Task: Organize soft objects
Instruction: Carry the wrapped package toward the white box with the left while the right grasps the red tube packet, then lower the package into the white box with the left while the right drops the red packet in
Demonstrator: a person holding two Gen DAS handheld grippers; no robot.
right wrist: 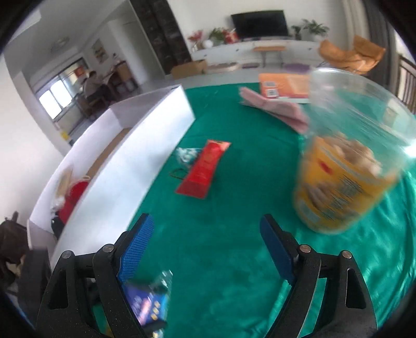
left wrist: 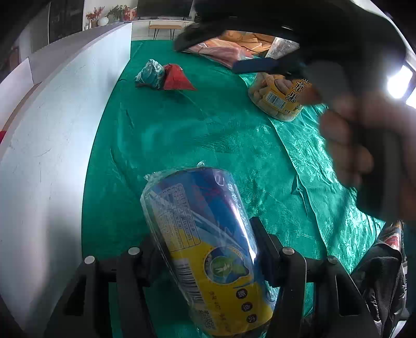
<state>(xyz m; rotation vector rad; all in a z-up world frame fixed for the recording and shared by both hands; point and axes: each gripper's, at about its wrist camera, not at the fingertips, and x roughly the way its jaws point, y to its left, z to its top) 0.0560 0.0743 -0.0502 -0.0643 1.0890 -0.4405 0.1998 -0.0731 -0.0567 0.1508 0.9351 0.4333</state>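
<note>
I note a blue-and-yellow wrapped packet (left wrist: 205,249), sleeved in clear film, sitting tilted between my left jaws with its far end clear of the green cloth. A clear tub of biscuit sticks (right wrist: 345,182), with a yellow label, stands upright on the table to the right. A red pouch (right wrist: 204,169) lies flat mid-table, a crumpled teal-and-white bag (left wrist: 150,74) touching it. A pink folded packet (right wrist: 275,108) lies at the far side.

Television (right wrist: 260,23), orange chair (right wrist: 348,56), potted plants (right wrist: 313,27)
</note>
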